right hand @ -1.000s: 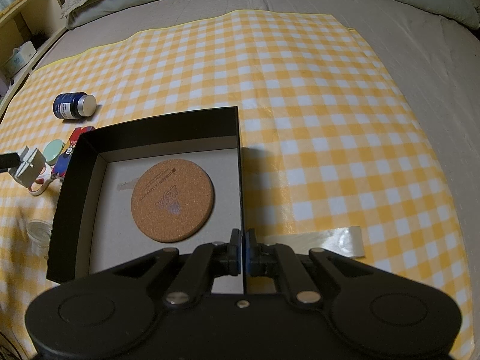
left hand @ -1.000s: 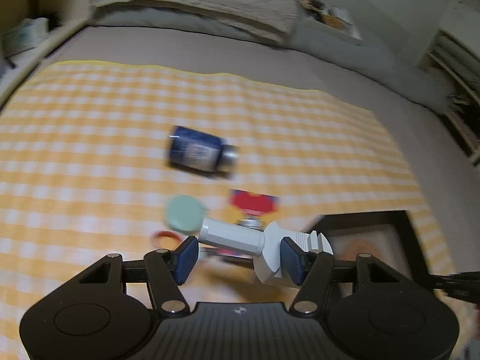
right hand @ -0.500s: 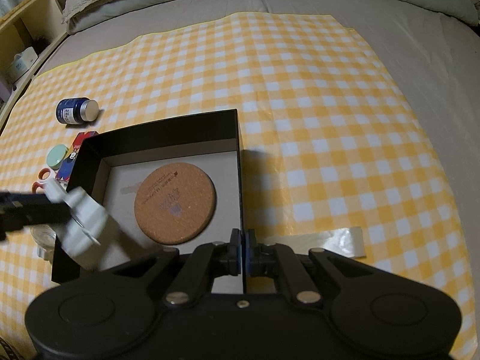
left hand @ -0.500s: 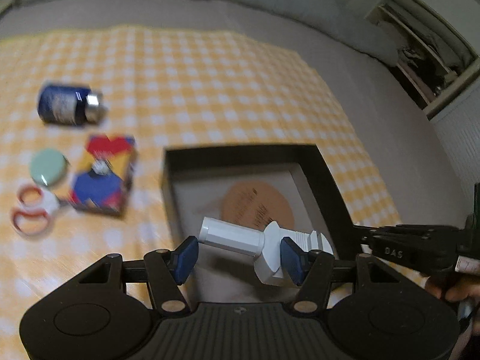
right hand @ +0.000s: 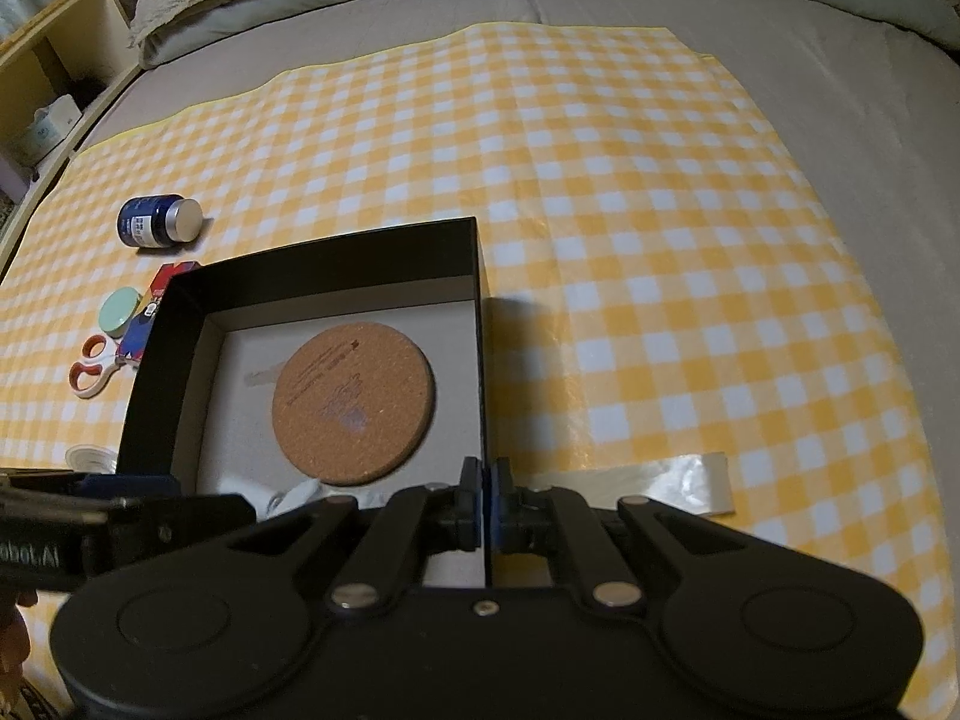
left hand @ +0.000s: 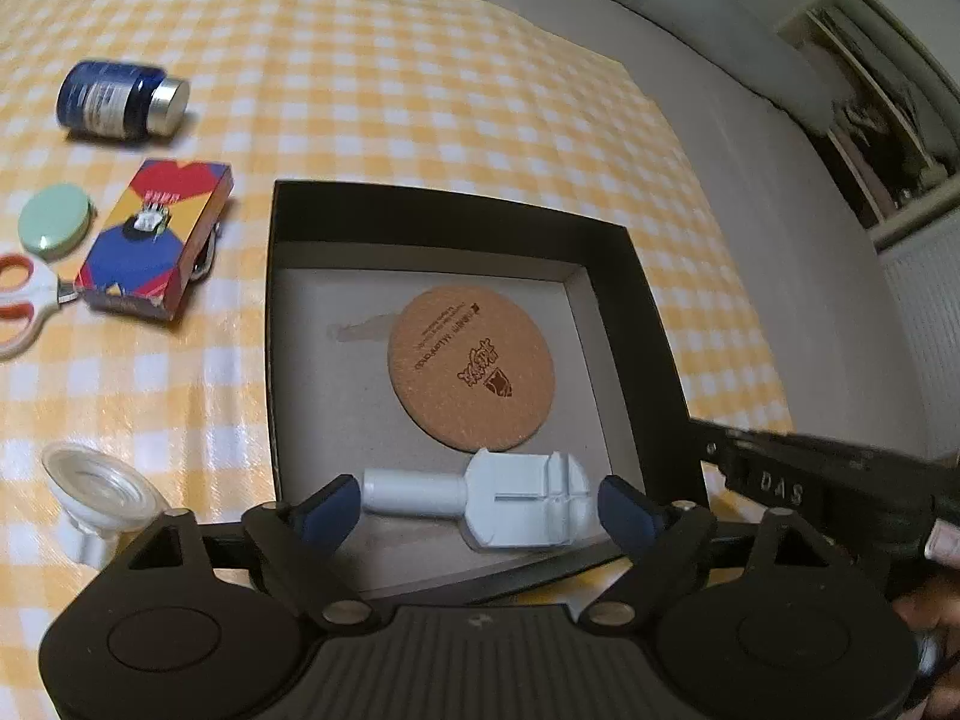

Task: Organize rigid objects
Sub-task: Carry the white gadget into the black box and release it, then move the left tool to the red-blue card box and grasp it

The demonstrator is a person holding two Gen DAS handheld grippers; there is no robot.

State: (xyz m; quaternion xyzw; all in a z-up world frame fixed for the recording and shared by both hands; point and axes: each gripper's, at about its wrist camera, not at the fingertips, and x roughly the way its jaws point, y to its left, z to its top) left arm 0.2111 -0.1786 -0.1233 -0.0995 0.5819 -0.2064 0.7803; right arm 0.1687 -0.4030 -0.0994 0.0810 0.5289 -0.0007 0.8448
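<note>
A black box (left hand: 636, 276) lies on the yellow checked cloth and holds a round cork coaster (left hand: 471, 367). A white plastic tool (left hand: 498, 501) lies on the box floor at its near edge, between the fingers of my left gripper (left hand: 480, 507), which is open and not touching it. My right gripper (right hand: 485, 501) is shut on the box's right wall (right hand: 480, 360). The coaster (right hand: 354, 403) and a bit of the white tool (right hand: 288, 495) also show in the right wrist view.
Left of the box lie a blue jar (left hand: 120, 99) on its side, a colourful card box (left hand: 156, 240), a green round lid (left hand: 55, 228), orange-handled scissors (left hand: 18, 306) and a clear suction cup (left hand: 96, 486). A tape strip (right hand: 666, 483) lies right of the box.
My left gripper carried the white tool from the cloth over the box, lowered it and opened; the tool now lies on the box floor. The right gripper stayed shut on the wall.
</note>
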